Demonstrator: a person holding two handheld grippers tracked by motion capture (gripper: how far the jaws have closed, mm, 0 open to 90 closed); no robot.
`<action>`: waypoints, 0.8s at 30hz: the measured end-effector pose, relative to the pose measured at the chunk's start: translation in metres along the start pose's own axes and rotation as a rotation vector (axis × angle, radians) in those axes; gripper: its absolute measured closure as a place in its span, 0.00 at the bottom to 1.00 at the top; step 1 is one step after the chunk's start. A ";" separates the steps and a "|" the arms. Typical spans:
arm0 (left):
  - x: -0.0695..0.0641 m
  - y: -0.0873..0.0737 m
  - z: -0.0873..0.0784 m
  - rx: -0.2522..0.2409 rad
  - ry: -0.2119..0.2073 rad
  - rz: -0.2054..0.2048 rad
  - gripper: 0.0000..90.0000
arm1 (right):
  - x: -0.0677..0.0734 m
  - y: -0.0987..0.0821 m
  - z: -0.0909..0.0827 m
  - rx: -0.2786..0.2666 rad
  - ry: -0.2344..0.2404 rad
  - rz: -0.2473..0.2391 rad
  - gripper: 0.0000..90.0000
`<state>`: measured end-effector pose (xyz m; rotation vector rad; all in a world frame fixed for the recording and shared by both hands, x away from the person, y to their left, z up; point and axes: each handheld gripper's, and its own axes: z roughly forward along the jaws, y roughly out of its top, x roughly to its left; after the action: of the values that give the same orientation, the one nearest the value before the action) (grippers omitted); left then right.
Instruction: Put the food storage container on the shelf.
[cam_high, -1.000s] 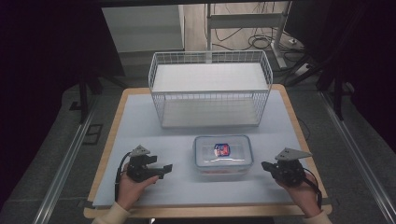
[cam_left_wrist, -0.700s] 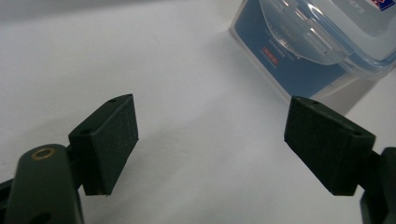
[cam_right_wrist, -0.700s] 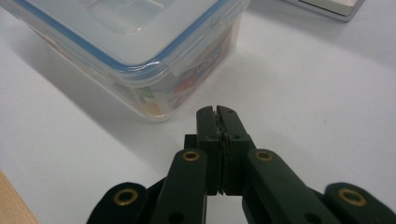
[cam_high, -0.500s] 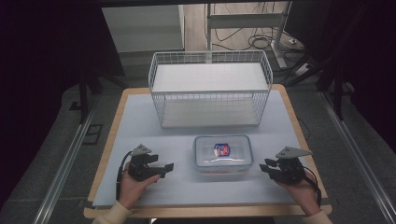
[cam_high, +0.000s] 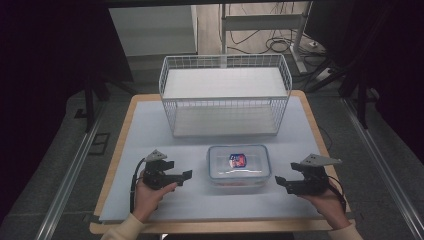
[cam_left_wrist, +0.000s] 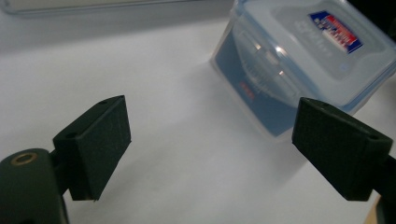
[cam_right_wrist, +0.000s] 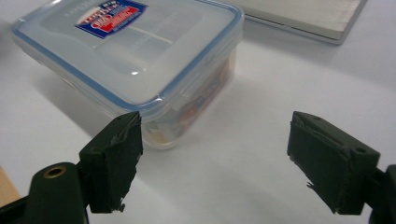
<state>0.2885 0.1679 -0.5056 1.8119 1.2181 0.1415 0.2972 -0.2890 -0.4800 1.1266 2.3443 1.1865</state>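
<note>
Two grippers, one clear box, one wire basket, one table. Nearest the person, the left gripper (cam_high: 186, 175) and the right gripper (cam_high: 278, 181) sit level with the front half of the lidded plastic box (cam_high: 238, 165), one on each side of it, each held in a hand and pointing inward at it. Both have their jaws spread wide apart with nothing between them; neither touches the box. Bare white mat lies between each gripper and the box, with a wider strip on the left of the box than on the right. The box stands just behind the table's (cam_high: 116, 150) front edge, near the middle. Behind the box, across a short open band, stands the white wire basket (cam_high: 225, 95), reaching almost to the far edge.

The left gripper view shows the blue lid seal and one side latch; the right gripper view shows coloured contents through the box wall and torn padding on its jaws.
</note>
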 end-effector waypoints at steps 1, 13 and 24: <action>-0.001 0.002 0.001 0.004 -0.008 -0.003 0.12 | 0.000 0.000 0.001 0.001 -0.001 0.006 0.20; -0.021 0.026 0.032 0.025 -0.127 -0.066 0.10 | -0.002 0.003 0.001 0.015 -0.004 0.049 0.21; -0.026 0.032 0.064 0.086 -0.183 -0.127 0.09 | -0.004 -0.001 0.001 0.018 -0.010 0.062 0.21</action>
<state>0.3313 0.1053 -0.5096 1.7727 1.2193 -0.1477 0.3000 -0.2921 -0.4813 1.2163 2.3328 1.1801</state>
